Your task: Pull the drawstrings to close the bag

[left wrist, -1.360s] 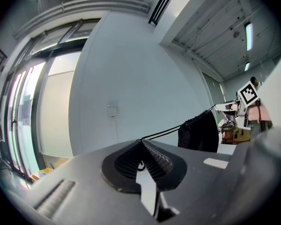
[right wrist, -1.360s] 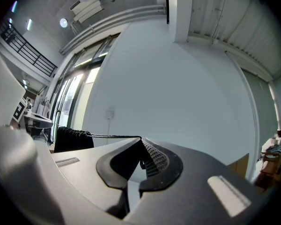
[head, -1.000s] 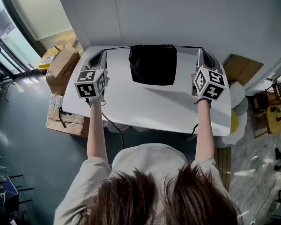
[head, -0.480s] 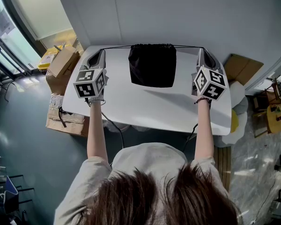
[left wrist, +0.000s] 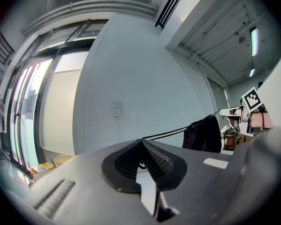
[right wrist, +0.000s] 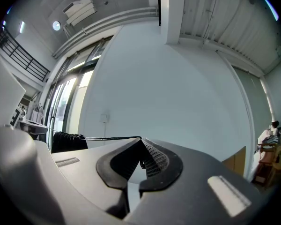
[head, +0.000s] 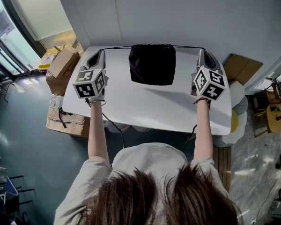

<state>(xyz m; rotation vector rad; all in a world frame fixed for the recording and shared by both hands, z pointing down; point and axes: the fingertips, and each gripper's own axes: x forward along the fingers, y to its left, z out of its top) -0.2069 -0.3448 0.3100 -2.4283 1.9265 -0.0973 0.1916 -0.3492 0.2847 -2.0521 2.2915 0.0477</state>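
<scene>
I have the bag (head: 152, 64) on the tabletop (head: 145, 109) at its far edge, before the wall. The left hand-held gripper (head: 102, 52) is at the far left corner and the right hand-held gripper (head: 200, 50) at the far right. The left drawstring (head: 117, 47) and the right drawstring (head: 187, 46) run from the bag's top out to them. Cardboard boxes (head: 62, 62) sit on the floor to the left.

White table (head: 145, 107) against grey wall (head: 178, 13), windows (head: 4, 36) left.
</scene>
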